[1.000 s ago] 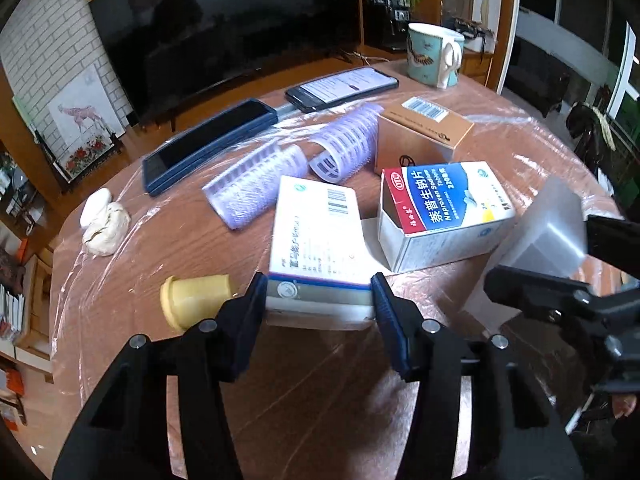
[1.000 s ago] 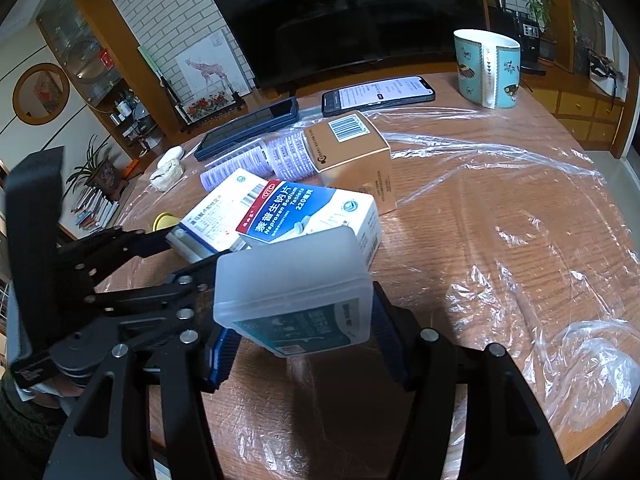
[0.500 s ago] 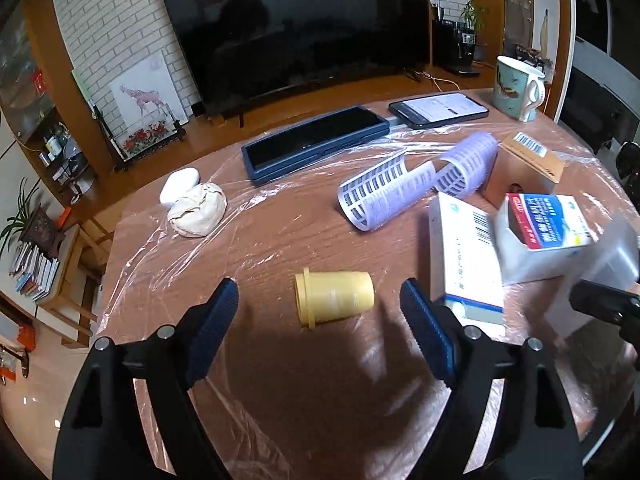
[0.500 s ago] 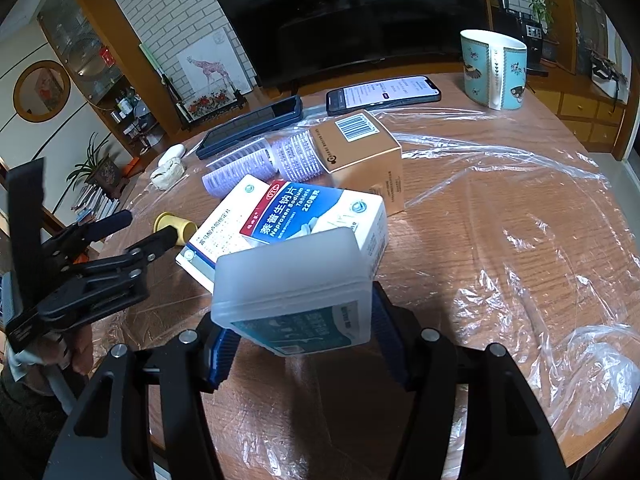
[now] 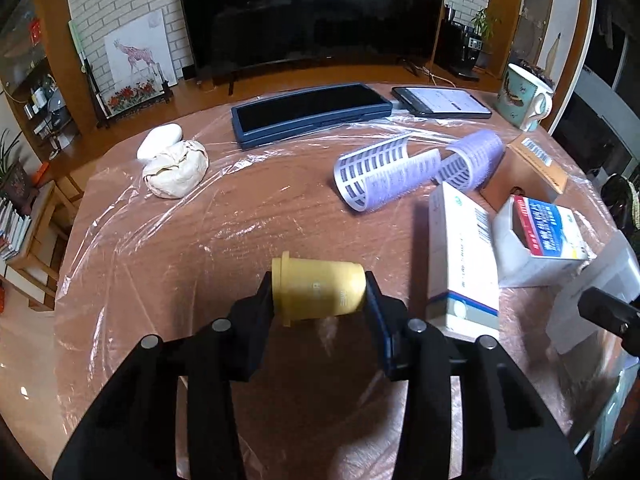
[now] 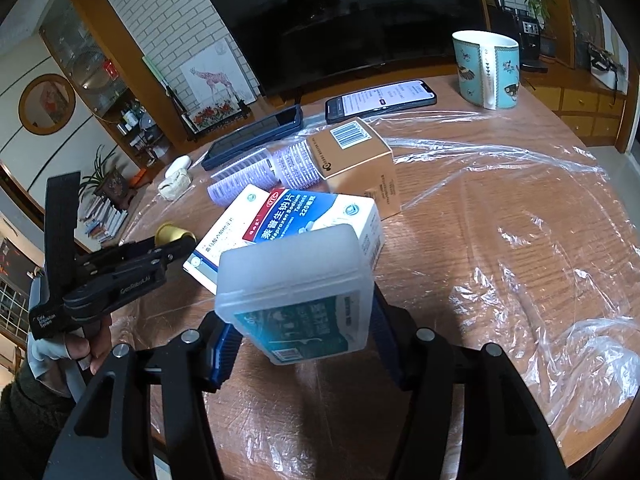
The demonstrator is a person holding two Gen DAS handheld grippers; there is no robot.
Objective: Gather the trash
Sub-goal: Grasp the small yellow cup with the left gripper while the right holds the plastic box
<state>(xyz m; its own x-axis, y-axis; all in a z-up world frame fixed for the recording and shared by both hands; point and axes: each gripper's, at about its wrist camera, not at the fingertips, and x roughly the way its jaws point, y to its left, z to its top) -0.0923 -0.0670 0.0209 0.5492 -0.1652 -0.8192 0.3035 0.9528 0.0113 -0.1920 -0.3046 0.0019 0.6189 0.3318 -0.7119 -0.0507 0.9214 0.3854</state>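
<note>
Trash is held by both grippers at once. The left gripper [image 5: 320, 294] has its fingers pressed against the two ends of a yellow capsule [image 5: 318, 289], at the lower centre of the left wrist view, lying sideways just above or on the table [image 5: 224, 232]; I cannot tell whether it is lifted. The right gripper [image 6: 298, 330] is clamped on a frosted plastic box [image 6: 296, 292] with a teal label, at the centre of its view, tilted and clear of the wood.

Slipping is the main risk, in my judgement. The capsule is smooth and tapered, gripped end to end, so a loose squeeze or a quick swing could let it squirt out and roll under the medicine boxes [image 5: 464, 264]. The frosted box sits skewed between its pads, so it may twist free. The two tools also work close together near the lower right of the left view, so they could knock each other.

Only the left view shows the capsule's contact with the pads, and the crumpled tissue [image 5: 176, 172] at upper left clearly. Only the right view shows the box's label, the bare hand [image 6: 86, 350] on the left tool at lower left, and the loose plastic wrap [image 6: 592, 352] at lower right.
</note>
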